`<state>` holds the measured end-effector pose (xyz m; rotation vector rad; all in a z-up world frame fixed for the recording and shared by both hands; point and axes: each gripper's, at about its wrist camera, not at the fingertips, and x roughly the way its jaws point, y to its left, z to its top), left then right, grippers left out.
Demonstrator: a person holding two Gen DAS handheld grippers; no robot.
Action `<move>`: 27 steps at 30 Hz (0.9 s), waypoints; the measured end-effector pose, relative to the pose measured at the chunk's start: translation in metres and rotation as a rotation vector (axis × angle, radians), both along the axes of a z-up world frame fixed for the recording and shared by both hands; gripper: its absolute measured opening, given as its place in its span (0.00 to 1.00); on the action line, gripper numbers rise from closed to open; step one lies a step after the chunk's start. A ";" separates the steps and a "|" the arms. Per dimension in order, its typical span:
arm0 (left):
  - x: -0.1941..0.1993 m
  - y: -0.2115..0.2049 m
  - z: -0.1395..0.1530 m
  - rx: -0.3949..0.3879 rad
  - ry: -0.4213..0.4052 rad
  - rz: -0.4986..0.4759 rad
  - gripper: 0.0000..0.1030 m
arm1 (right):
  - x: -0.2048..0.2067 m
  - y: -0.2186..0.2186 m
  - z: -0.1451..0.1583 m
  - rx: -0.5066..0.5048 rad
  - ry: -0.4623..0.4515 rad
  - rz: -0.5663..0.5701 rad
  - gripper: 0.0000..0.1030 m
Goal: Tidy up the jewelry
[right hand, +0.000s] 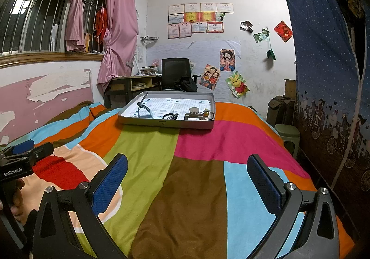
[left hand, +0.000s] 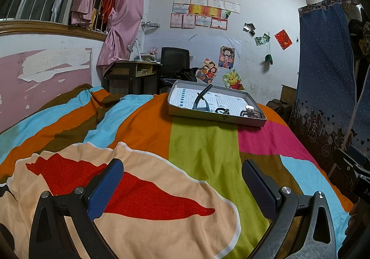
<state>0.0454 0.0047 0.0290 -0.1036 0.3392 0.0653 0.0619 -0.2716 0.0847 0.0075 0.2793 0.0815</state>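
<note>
Well apart, both hand-held grippers (left hand: 182,180) (right hand: 187,175) gape above the bedspread (left hand: 203,150).

Both cams are sitting low over the bed (left hand: 194,143), looking fwd along their own tool fingers toward the far wall. Left wrist cam is looking from the left, w/ the tray (left hand: 215,117) lying ahead and slightly right, well away. Right wrist cam is looking from further right, w/ the tray (right hand: 166,123) ahead, slightly left. Both are sharing the tray, striped bedcover, desk (right hand: 129,80) and chair. Right view is catching the left tool (right hand: 20,150) at its left edge.
</note>
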 end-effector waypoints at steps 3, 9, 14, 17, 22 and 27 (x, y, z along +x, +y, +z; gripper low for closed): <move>0.000 0.000 0.000 0.000 0.000 0.000 1.00 | 0.000 0.000 0.000 0.000 0.000 -0.001 0.99; -0.001 -0.001 0.001 -0.001 0.000 0.001 1.00 | 0.000 0.000 0.000 -0.001 0.000 -0.001 0.99; 0.000 0.000 0.001 0.002 0.005 0.000 1.00 | 0.000 0.000 0.000 0.000 0.000 -0.001 0.99; -0.005 -0.006 -0.003 0.035 0.002 0.016 1.00 | 0.000 0.000 0.000 0.000 0.000 -0.001 0.99; -0.011 -0.008 -0.005 0.044 -0.008 0.030 1.00 | 0.000 0.000 0.000 0.000 0.001 0.000 0.99; -0.013 -0.009 -0.004 0.043 0.000 0.036 1.00 | 0.000 0.000 0.000 0.000 0.000 -0.001 0.99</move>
